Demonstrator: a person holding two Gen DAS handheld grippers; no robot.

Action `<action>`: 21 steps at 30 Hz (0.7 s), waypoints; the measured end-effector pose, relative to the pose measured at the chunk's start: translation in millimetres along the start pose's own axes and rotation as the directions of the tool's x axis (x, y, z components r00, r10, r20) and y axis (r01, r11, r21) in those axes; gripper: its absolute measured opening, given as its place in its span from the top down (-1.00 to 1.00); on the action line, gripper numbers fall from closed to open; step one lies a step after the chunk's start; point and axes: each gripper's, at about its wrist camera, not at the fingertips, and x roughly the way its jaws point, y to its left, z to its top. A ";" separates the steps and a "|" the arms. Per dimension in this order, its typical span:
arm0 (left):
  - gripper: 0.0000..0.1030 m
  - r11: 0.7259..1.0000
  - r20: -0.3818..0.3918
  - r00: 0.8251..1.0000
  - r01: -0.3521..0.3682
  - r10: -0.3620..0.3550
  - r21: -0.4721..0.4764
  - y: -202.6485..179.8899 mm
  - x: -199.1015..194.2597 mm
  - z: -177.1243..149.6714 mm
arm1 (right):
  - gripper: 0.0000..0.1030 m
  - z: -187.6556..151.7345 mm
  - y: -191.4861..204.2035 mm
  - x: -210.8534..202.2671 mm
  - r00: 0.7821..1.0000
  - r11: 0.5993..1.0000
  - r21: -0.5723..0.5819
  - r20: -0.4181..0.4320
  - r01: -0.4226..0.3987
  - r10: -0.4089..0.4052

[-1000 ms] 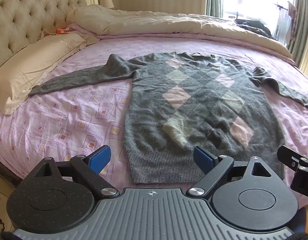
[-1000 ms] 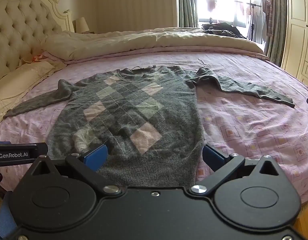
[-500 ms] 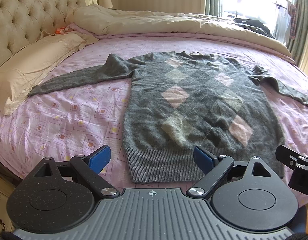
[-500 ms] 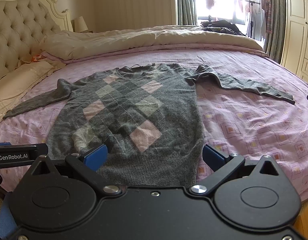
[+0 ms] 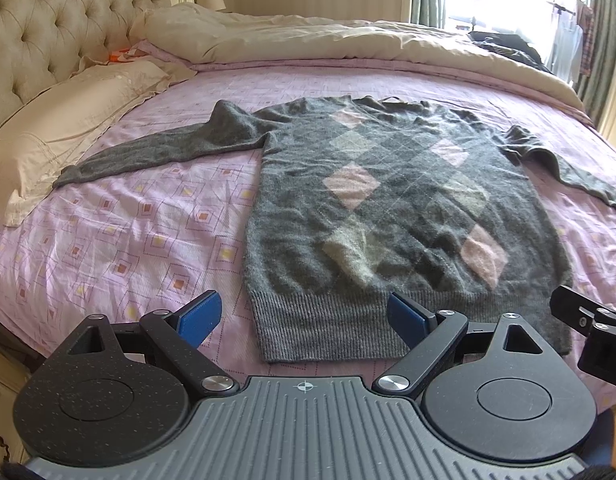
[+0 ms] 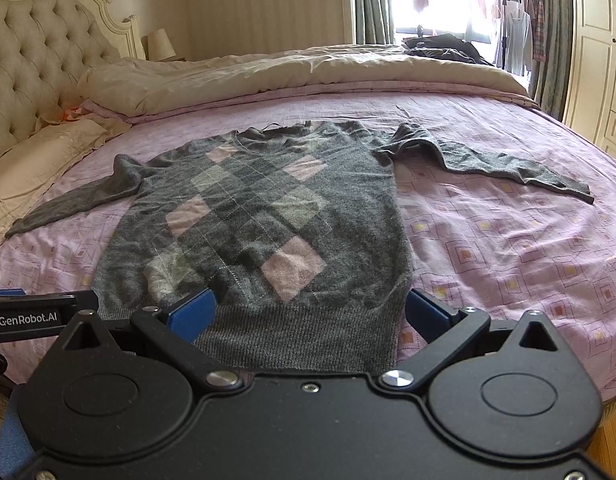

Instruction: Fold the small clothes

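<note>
Just above the sweater [image 5: 392, 204] hem, both tongs [image 5: 304, 316] [image 6: 310, 312] gape wide.

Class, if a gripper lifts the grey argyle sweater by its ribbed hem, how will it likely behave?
The argyle sweater is probably floppy: its knit lies wrinkled on the bedsheet. Its spread sleeves would likely trail and drag. It looks soft and fuzzy, so it is unlikely to slip from the open right gripper.

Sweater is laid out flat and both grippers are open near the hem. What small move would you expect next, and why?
Probably a reach by the left gripper toward the left sleeve. The grey argyle sweater lies flat and unfolded on the pink sheet, both sleeves spread outward, and both the left and the right gripper are open and hold nothing, so folding a sleeve inward looks like the natural start.
</note>
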 end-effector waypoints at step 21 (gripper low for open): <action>-0.75 1.000 -0.011 1.000 0.001 -0.001 -0.001 -0.6 4.5 0.8 | -0.97 1.5 1.6 7.6 1.000 1.000 0.004 -0.014 -0.003 0.003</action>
